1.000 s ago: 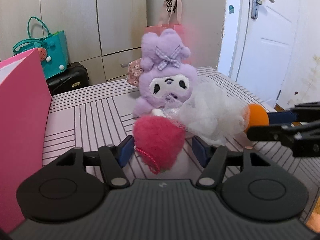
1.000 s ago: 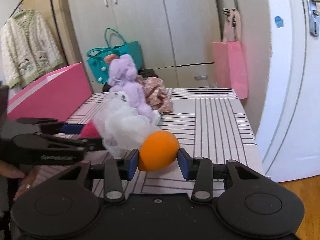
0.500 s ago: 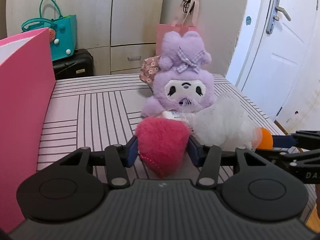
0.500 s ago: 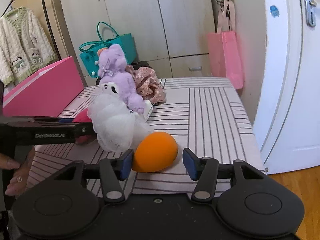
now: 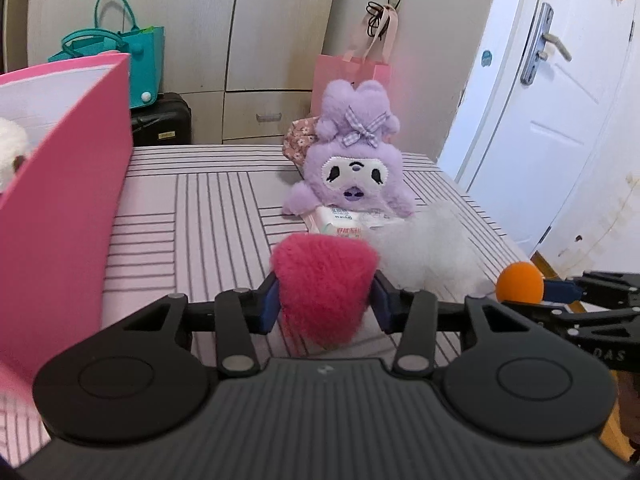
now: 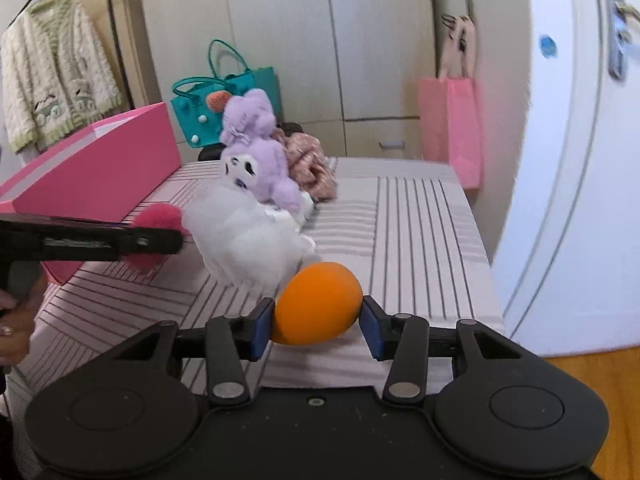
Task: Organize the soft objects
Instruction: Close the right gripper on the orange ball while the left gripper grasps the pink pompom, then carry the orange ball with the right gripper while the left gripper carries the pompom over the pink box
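A pink fluffy ball (image 5: 324,284) sits between the pads of my left gripper (image 5: 324,306), whose jaws are closing and press into its fur from both sides. My right gripper (image 6: 318,322) has its jaws closing on an orange egg-shaped ball (image 6: 320,300), and both pads touch it. Low over the striped table (image 5: 192,216), the two grippers sit side by side with a white mesh pouf (image 6: 244,236) between them. A purple plush (image 5: 354,168) sits behind the pouf on a pack of wipes (image 5: 344,220). An open pink box (image 5: 68,184) stands at the left.
A floral fabric piece (image 6: 310,160) lies behind the plush. Something white and fluffy (image 5: 10,148) shows inside the pink box. A teal bag (image 5: 136,52) and a pink bag (image 6: 450,128) stand beyond the table. A white door (image 6: 560,160) and the table's edge are close on the right.
My left jaws closed onto the pink ball, and the pink box now looks nearer. My right jaws opened off the orange ball, then closed back onto it.
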`<action>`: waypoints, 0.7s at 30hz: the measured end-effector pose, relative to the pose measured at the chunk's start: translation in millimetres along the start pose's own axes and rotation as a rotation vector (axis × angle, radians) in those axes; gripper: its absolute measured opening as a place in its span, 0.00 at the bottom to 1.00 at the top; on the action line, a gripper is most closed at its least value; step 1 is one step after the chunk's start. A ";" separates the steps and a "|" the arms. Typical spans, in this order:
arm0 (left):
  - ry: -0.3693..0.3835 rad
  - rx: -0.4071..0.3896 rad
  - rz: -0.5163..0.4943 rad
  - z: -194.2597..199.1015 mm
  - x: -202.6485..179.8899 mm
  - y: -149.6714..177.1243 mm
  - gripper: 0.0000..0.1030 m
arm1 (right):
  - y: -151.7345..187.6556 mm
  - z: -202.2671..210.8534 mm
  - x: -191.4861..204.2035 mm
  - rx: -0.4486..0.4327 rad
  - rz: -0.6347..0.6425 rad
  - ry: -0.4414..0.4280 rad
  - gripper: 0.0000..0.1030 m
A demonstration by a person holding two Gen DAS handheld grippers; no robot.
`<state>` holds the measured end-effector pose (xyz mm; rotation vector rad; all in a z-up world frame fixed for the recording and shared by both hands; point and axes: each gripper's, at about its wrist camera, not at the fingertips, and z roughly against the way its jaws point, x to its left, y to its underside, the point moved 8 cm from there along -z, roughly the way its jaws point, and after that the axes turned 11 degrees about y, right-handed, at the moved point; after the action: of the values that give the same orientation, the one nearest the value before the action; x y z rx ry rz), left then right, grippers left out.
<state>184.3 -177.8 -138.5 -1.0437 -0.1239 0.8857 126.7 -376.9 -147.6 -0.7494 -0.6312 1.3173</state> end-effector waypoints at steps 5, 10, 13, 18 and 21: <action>-0.006 0.007 0.013 19.8 0.6 6.9 0.43 | 5.5 11.4 -1.7 0.014 -0.077 -0.054 0.50; 0.027 0.011 0.047 39.0 -0.6 15.0 0.43 | 5.1 19.9 20.2 0.006 -0.042 -0.112 0.50; 0.045 -0.009 0.056 54.9 -5.6 20.6 0.43 | 8.6 21.2 32.4 0.020 -0.031 -0.139 0.50; 0.061 -0.011 0.048 77.7 -12.1 29.4 0.43 | 14.5 22.2 49.3 0.050 -0.018 -0.177 0.50; 0.099 0.013 0.080 89.1 -11.6 35.1 0.43 | 14.6 26.4 64.5 0.061 0.003 -0.234 0.50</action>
<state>113.4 -116.5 -115.6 -1.0846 0.0068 0.9036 107.2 -308.6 -143.2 -0.5505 -0.7731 1.4326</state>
